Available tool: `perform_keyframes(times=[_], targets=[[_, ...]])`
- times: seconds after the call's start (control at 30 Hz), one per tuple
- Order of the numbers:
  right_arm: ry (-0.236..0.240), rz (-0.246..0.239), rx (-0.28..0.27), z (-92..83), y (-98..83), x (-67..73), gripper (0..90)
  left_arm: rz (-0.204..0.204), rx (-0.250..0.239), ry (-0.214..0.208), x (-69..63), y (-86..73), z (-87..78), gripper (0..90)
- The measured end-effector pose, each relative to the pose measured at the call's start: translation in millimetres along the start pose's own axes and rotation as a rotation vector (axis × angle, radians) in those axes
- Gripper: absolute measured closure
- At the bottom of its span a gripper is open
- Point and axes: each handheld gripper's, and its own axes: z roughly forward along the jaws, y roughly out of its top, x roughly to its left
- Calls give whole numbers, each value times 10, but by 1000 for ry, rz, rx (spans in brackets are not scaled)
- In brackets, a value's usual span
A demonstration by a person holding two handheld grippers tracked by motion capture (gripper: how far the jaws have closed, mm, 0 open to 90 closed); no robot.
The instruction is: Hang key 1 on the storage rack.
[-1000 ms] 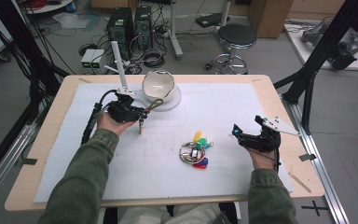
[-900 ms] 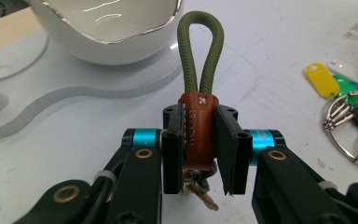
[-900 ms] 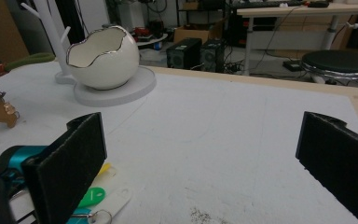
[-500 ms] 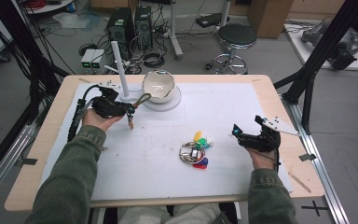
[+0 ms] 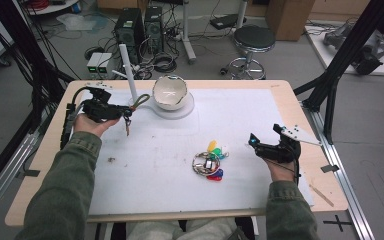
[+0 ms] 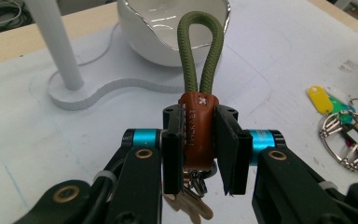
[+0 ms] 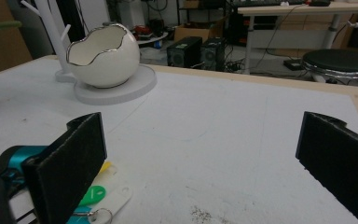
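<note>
While the left gripper (image 6: pixel 199 140) clamps its fingers on the brown keychain (image 6: pixel 198 133) near the white bowl (image 5: pixel 169 92), the right gripper (image 7: pixel 200 158) rests on the desk (image 5: pixel 280 100) — fingers wide open, empty.

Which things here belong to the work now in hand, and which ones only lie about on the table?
In the job:
- left gripper, shut on the keychain
- keychain, brown leather tab with green cord loop, keys hanging below
- white stand with its pegs, close by
- egg-shaped bowl on the stand's base

Lying about:
- bunch of coloured key tags
- right gripper, open and holding nothing
</note>
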Motion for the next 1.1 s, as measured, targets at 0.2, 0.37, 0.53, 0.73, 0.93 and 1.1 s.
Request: perform_keyframes(times=[0.2, 0.37, 0.53, 0.73, 0.93, 1.1], targets=[[2, -2, 1, 3, -1, -1, 5, -29, -8, 21, 151, -35, -96, 731], [3, 1, 3, 7, -2, -2, 5, -77, -47, 36, 299, -59, -194, 731], [3, -5, 4, 11, -2, -2, 6, -129, -64, 35, 420, -67, -267, 731], [1, -8, 4, 13, -3, 2, 5, -121, -36, 72, 504, -8, -315, 731], [1, -11, 9, 13, -4, 1, 5, -133, -36, 83, 622, 62, -355, 731], [-1, -12, 8, 12, -4, 1, 5, -144, -35, 87, 691, 130, -350, 731]])
